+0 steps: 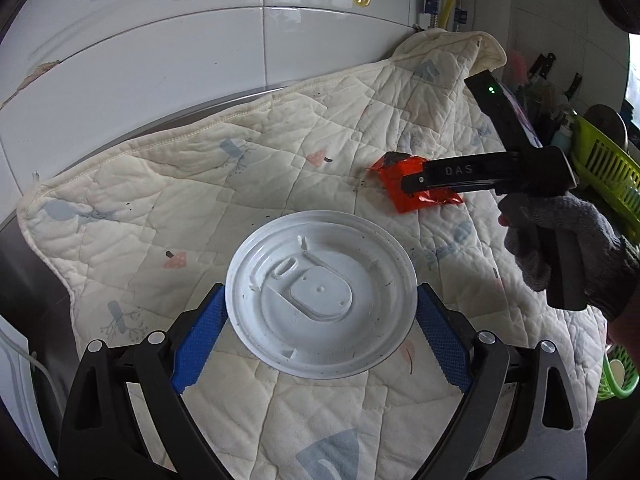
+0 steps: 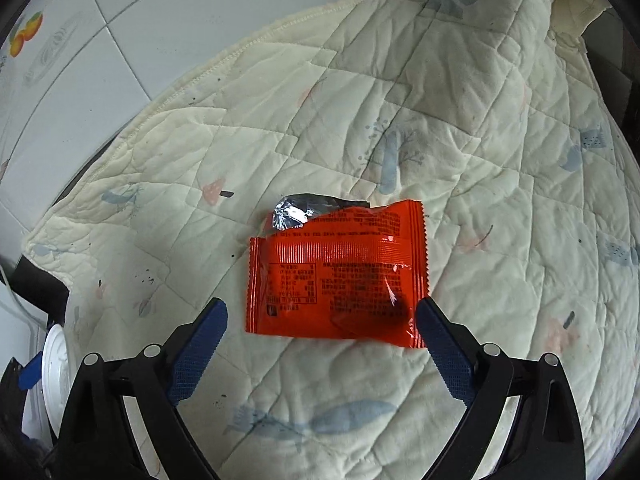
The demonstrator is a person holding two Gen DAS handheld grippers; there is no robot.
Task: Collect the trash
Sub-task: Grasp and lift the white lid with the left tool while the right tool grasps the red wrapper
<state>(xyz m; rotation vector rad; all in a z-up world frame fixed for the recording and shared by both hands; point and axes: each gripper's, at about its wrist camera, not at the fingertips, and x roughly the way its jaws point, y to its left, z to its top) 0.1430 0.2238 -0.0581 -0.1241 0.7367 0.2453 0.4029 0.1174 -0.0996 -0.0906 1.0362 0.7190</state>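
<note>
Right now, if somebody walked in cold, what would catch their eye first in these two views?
The red wrapper, torn open at its foil top, lies on the pale quilted cloth with the open right gripper around its near edge. The white plastic lid sits between the left gripper fingers.

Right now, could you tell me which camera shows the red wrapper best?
The right wrist view: the red wrapper lies whole and unobstructed, torn top and print visible. In the left wrist view it is distant and partly covered by the right gripper.

White tiled wall [image 1: 168, 60] behind a quilted cream cloth [image 1: 280, 152], green basket [image 1: 604, 160] alongside
</note>
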